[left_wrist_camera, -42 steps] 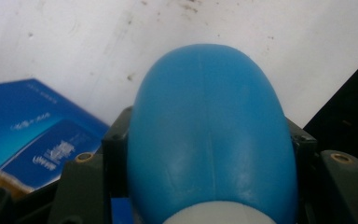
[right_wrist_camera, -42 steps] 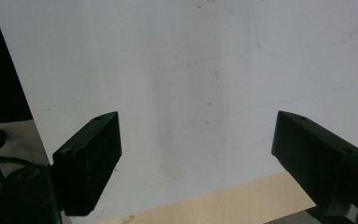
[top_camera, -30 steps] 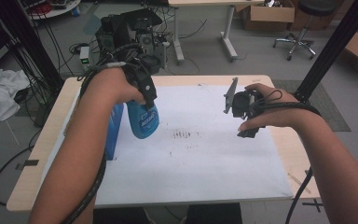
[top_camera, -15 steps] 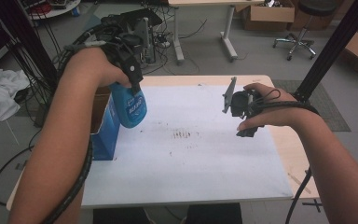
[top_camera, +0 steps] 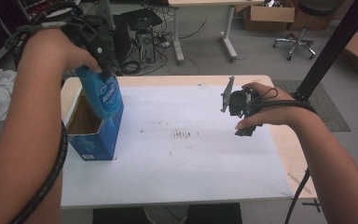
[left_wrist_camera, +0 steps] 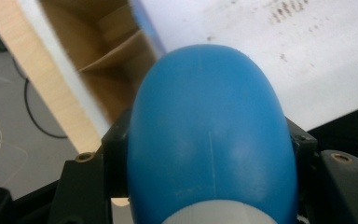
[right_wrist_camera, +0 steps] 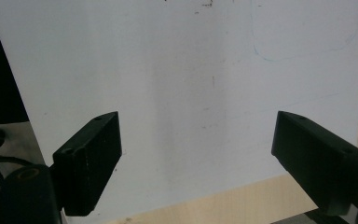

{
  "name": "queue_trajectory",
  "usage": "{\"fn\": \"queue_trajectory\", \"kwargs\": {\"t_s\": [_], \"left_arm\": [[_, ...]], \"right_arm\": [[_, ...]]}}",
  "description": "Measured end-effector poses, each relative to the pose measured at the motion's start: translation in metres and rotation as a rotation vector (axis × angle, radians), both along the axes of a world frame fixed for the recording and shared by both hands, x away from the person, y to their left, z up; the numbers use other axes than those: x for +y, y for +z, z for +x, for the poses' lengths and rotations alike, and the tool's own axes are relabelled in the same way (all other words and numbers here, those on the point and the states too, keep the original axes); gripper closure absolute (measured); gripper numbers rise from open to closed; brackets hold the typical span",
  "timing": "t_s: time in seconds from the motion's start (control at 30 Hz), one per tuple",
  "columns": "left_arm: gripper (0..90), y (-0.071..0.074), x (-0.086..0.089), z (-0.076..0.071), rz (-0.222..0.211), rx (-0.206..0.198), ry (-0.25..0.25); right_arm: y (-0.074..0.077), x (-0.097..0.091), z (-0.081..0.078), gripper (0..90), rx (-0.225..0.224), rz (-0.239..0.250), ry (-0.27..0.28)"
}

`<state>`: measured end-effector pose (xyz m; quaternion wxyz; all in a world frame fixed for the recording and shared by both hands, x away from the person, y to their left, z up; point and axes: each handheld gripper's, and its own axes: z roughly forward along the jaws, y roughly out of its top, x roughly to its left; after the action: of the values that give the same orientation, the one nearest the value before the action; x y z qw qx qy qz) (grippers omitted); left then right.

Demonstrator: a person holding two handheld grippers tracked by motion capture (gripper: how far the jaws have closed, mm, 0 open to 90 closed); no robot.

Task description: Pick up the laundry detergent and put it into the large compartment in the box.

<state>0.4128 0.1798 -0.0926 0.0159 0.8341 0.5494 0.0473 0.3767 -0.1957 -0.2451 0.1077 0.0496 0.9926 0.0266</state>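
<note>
1. Overhead, the left gripper (top_camera: 100, 51) carries a blue bottle (top_camera: 102, 95) bottom-down above the open top of a blue carton (top_camera: 95, 137) at the left edge of the table (top_camera: 205, 177), its jaws clamped on the bottle near its white neck
2. Up close, the left gripper view has the bottle's rounded blue body wedged between both black jaws, with the carton's brown cardboard interior (left_wrist_camera: 107, 51) beyond it; the line-up suggests the bottle is meant for the box
3. Across the white sheet, well apart from the carton, the right gripper (top_camera: 235, 109) hangs idle at the table's right side, jaws spread wide with nothing between them, apparently parked clear of the working hand
</note>
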Motion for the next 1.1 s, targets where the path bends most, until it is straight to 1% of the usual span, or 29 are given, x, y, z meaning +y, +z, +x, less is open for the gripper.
{"fn": "queue_trajectory", "kwargs": {"t_s": [0.17, 0.23, 0.3, 0.37, 0.47, 0.57, 0.67, 0.7, 0.8, 0.9, 1.1], "left_arm": [[39.0, 0.004, 0.023, 0.003, -0.013, -0.003, 0.07], [39.0, 0.004, 0.032, 0.004, -0.009, 0.001, 0.099], [39.0, 0.001, 0.038, 0.006, 0.003, 0.01, 0.131], [38.9, -0.004, 0.043, 0.009, 0.02, 0.021, 0.15], [39.0, -0.01, 0.05, 0.011, 0.019, 0.028, 0.173], [39.0, -0.012, 0.055, 0.013, 0.008, 0.03, 0.188], [39.0, -0.013, 0.056, 0.013, 0.011, 0.024, 0.193], [39.0, -0.013, 0.056, 0.013, 0.011, 0.02, 0.194], [39.0, -0.017, 0.056, 0.013, 0.009, 0.024, 0.194], [39.0, -0.025, 0.057, 0.014, 0.003, 0.031, 0.193], [39.0, -0.046, 0.06, 0.015, -0.004, 0.048, 0.202]], "right_arm": [[-0.001, 0.0, 0.001, 15.9, 0.002, 0.002, 0.0], [-0.001, 0.001, 0.002, 15.9, 0.001, -0.001, -0.001], [-0.002, 0.001, 0.002, 15.9, 0.004, 0.003, -0.002], [-0.003, 0.004, 0.002, 15.9, 0.007, 0.001, 0.007], [-0.004, 0.009, 0.001, 15.9, 0.008, 0.0, 0.02], [-0.006, 0.013, 0.001, 15.9, 0.011, -0.007, 0.034], [-0.008, 0.014, 0.002, 15.9, 0.013, -0.013, 0.033], [-0.008, 0.014, 0.003, 15.9, 0.014, -0.008, 0.032], [-0.008, 0.014, 0.004, 15.9, 0.015, -0.008, 0.032], [-0.009, 0.014, 0.004, 15.9, 0.016, -0.008, 0.032], [-0.008, 0.014, 0.004, 15.9, 0.014, -0.005, 0.033]]}}
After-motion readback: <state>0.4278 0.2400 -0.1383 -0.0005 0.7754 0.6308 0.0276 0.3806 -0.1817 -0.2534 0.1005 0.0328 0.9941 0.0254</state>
